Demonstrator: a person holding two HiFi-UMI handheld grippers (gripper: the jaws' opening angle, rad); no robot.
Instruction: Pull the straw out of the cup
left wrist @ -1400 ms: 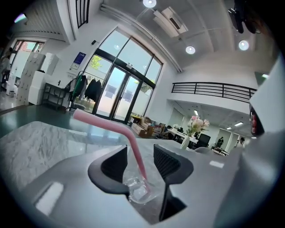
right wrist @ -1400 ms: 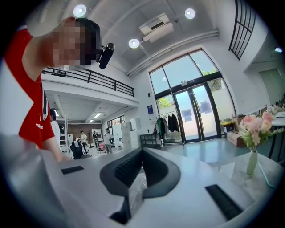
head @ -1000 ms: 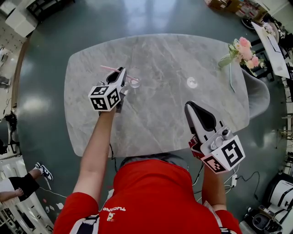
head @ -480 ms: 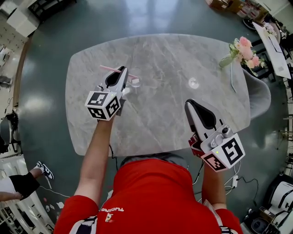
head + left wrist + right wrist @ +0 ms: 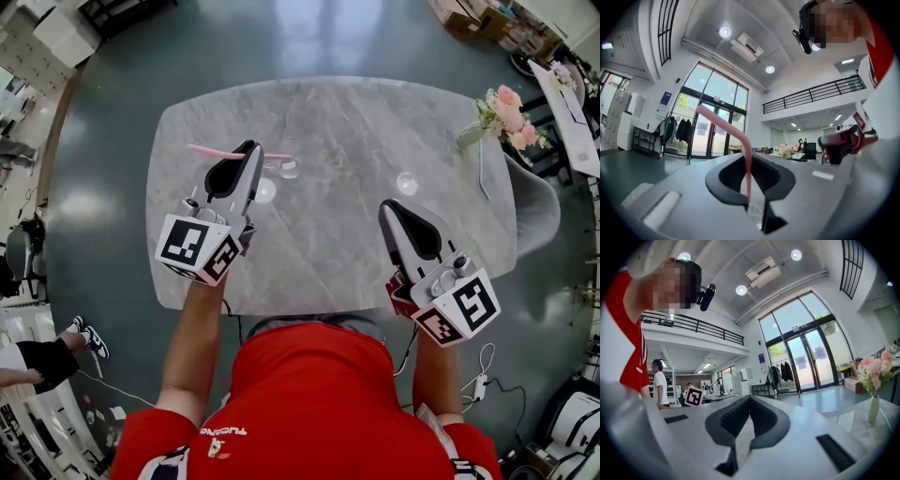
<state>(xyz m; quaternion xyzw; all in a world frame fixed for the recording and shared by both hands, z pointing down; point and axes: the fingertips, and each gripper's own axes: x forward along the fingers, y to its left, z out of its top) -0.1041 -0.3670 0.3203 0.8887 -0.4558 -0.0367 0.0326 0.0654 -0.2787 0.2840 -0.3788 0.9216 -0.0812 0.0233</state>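
Gripping the pink straw (image 5: 211, 149) low on its stem, my left gripper (image 5: 753, 206) has its jaws pinched narrow on it. The bent top leans away up and to the left in the left gripper view. From the head view the straw lies almost level across the gripper tips, and its far end sits just over the clear cup (image 5: 289, 169) on the grey marble desk (image 5: 356, 122). I cannot tell from above whether that end has cleared the rim.

I judge the pull is nearly done. To finish it well, I should keep the squeeze light but steady so the thin tube does not crush or slip. I should lift along the straw's own line rather than sideways, because the cup is unheld and could tip.

My right gripper (image 5: 389, 211) hangs near the desk's front edge, well apart from the cup, its jaws drawn together with nothing between them.

Both gripper cubes carry black-and-white square markers but no words. White print on the red shirt (image 5: 309, 394) is too small to read.
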